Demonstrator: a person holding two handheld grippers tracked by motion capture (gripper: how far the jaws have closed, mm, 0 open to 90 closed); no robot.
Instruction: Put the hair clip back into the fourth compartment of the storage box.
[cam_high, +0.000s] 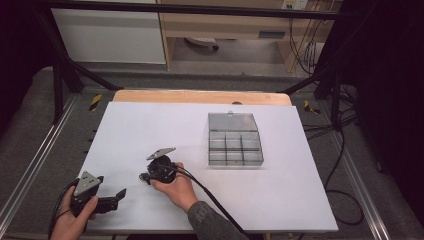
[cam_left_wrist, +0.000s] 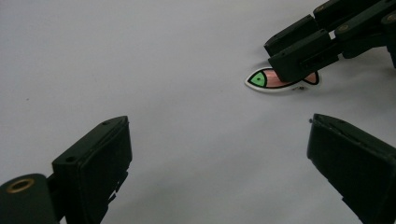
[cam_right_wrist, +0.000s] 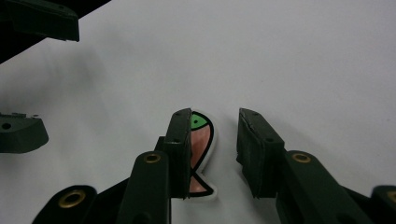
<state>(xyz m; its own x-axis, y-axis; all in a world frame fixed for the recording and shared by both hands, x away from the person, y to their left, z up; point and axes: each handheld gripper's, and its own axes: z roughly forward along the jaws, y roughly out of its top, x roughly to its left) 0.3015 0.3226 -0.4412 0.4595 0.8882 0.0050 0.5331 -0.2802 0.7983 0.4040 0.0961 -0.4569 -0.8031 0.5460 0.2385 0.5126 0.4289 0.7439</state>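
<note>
As R hand (cam_high: 176, 186) tilts down, jaws straddle fish (cam_right_wrist: 201, 154)

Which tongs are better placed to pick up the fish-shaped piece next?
Right. The right tongs already straddle the fish piece on the white table, jaws either side. The left tongs stand open, well short of it.

- The table (cam_high: 150, 120) is covered with a plain white sheet; a strip of bare wood shows along its far edge.
- A clear plastic box (cam_high: 235, 145) with small compartments stands on the sheet at right of centre, its lid open and tilted back.
- A flat fish sticker (cam_right_wrist: 201, 144), green head and pink body with a white border, lies on the sheet nearer the front, left of the box.
</note>
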